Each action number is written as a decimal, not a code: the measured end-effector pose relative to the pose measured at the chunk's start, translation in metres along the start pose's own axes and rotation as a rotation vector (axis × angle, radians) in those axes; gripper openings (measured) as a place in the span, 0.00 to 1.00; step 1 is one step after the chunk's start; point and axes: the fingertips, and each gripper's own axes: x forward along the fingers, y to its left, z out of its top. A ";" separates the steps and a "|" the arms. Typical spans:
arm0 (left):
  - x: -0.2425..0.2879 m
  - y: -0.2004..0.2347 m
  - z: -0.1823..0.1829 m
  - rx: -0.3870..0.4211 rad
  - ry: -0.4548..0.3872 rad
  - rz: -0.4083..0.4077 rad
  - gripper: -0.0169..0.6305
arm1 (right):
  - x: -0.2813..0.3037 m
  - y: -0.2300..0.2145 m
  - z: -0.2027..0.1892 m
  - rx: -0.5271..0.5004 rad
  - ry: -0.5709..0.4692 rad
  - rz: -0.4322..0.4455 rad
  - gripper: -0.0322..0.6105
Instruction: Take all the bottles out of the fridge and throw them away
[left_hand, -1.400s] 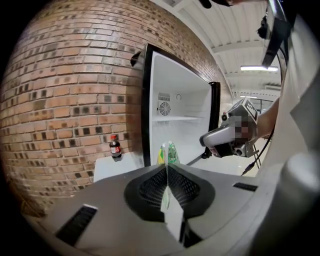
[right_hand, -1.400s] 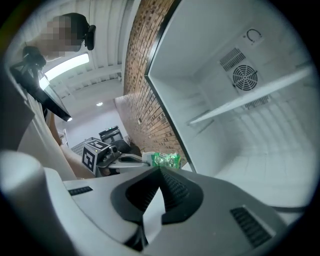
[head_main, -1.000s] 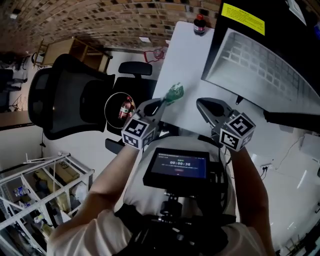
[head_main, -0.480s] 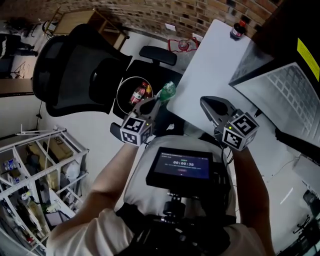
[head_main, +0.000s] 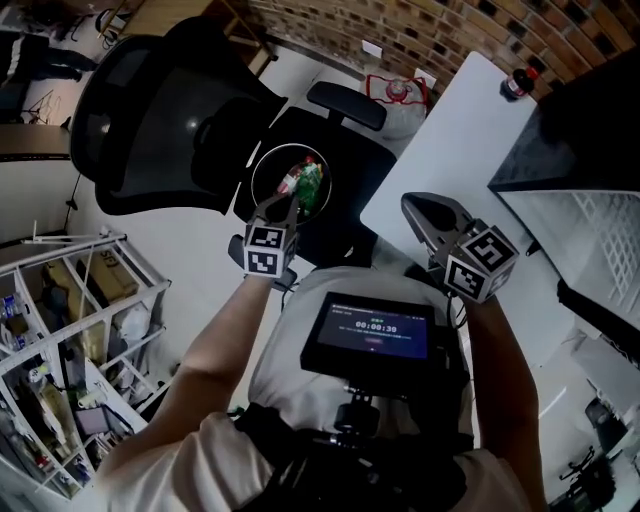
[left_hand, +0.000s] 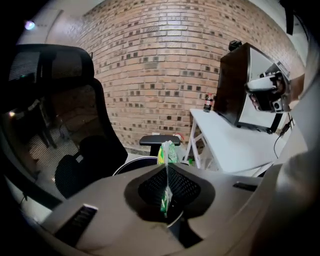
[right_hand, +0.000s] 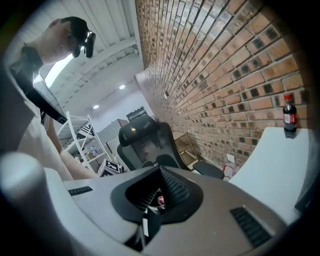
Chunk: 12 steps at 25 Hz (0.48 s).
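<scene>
Head view looks down on a black office chair (head_main: 150, 110) and a white table (head_main: 450, 150), with a round bin (head_main: 254, 176) showing against the chair's seat. The green bottle (head_main: 310, 180) is over the bin's mouth. Its long axis runs straight on from the left gripper (head_main: 283, 202), away from the person. The pads are clamped on a thin, flattened part of it. It is crumpled green plastic, and which end leads cannot be made out. Something red beside it is blurred. The right gripper (head_main: 412, 208) has its jaws pressed together on nothing.
</scene>
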 end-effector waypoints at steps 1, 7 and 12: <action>0.003 0.006 -0.005 0.002 0.018 0.010 0.04 | 0.003 0.001 0.000 -0.001 0.004 0.000 0.05; 0.033 0.030 -0.040 0.058 0.153 0.025 0.04 | 0.009 0.002 -0.003 0.006 0.032 -0.013 0.05; 0.065 0.036 -0.062 0.104 0.253 -0.024 0.04 | 0.011 -0.003 -0.011 0.019 0.057 -0.041 0.05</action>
